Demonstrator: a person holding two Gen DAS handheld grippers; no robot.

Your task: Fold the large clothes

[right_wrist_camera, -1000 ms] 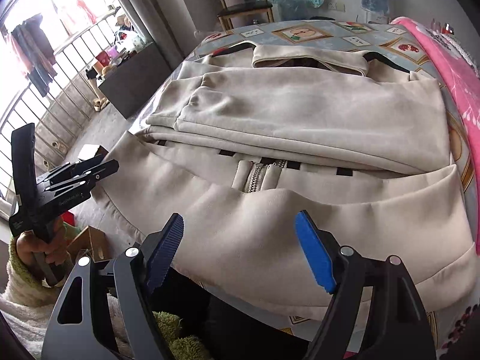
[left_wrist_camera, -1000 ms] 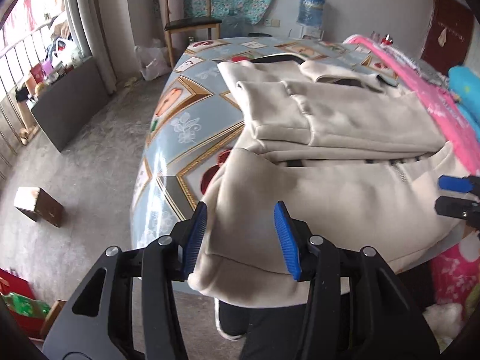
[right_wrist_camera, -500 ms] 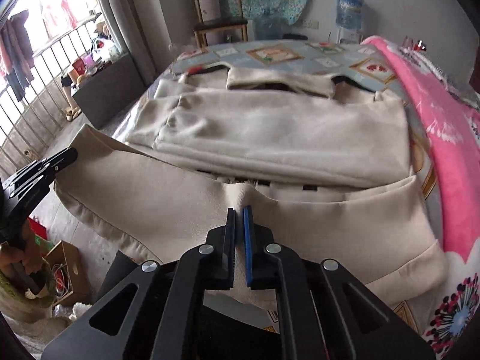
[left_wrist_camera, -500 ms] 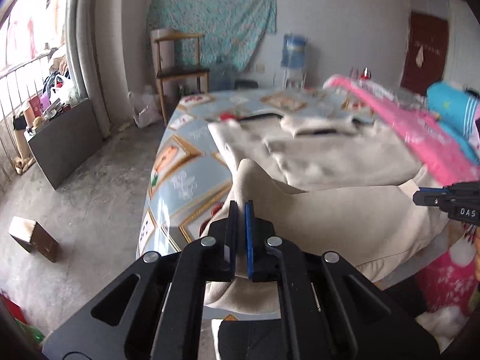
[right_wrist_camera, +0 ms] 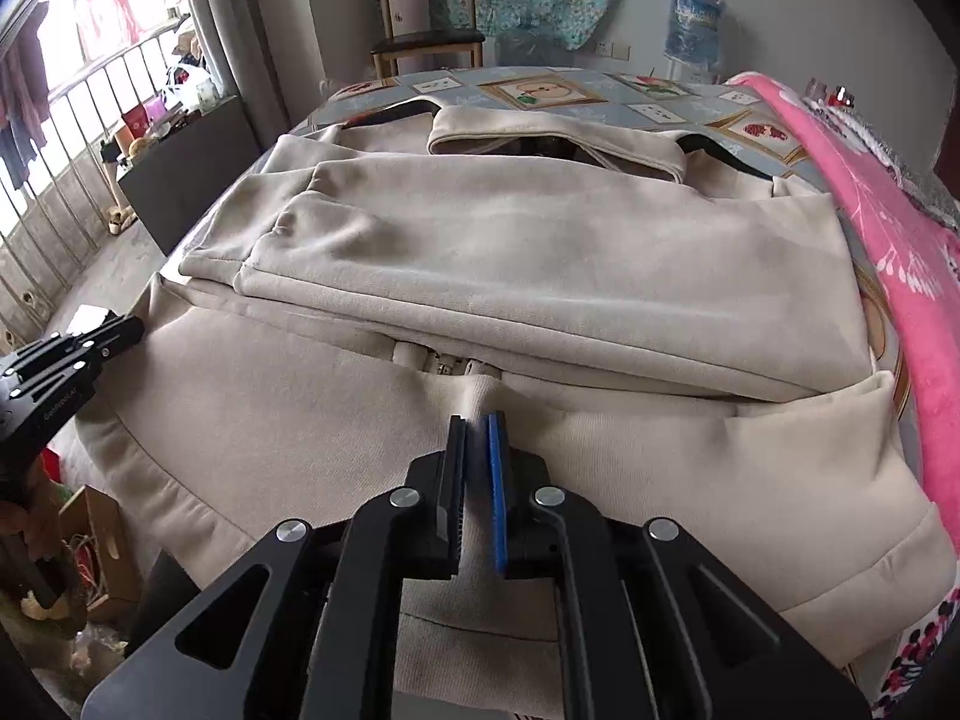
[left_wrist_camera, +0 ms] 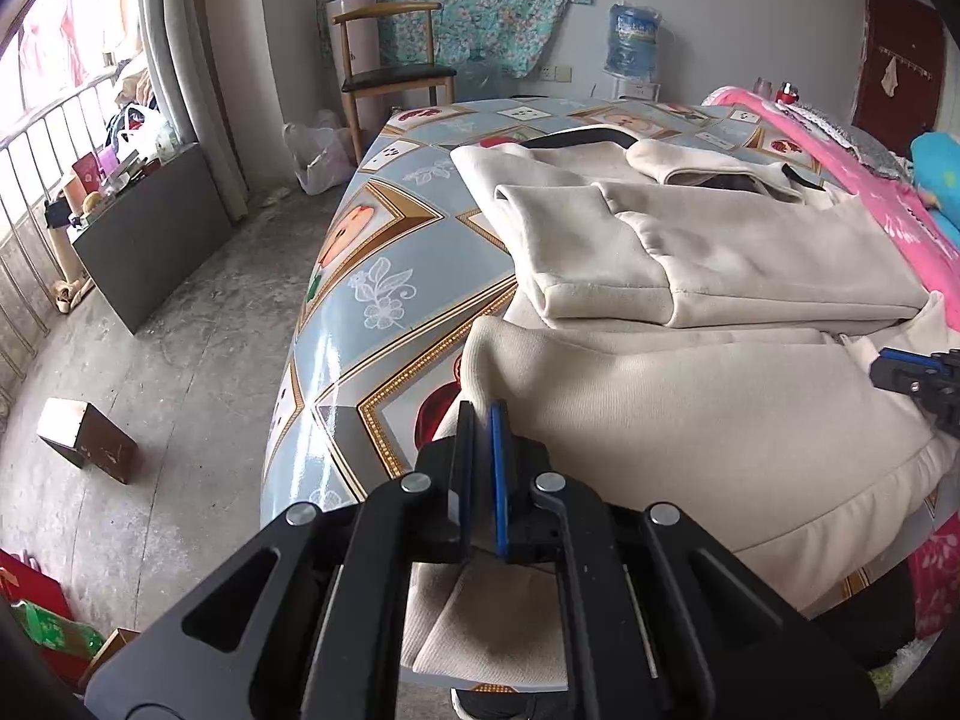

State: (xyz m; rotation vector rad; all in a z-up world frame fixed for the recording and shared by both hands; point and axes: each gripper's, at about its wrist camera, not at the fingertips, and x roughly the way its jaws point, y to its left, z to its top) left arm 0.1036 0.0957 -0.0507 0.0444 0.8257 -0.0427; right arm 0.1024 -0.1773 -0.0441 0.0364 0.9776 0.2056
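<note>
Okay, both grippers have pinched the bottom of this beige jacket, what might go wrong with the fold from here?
The left gripper and right gripper each hold only a small pinch of the beige jacket, so thick fabric may slip out when lifted. The sleeves lie loosely folded on top; carrying the hem over could drag them askew. The hem also hangs over the glossy table, so the jacket might slide off towards the floor.

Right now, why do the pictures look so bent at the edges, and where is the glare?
Left wrist view: fisheye bends the tablecloth edge and darkens the corners; window washed out, a bright streak on the cloth's glossy corner. Right wrist view: same bending, window overexposed; the beige jacket is evenly lit and sharp.
</note>
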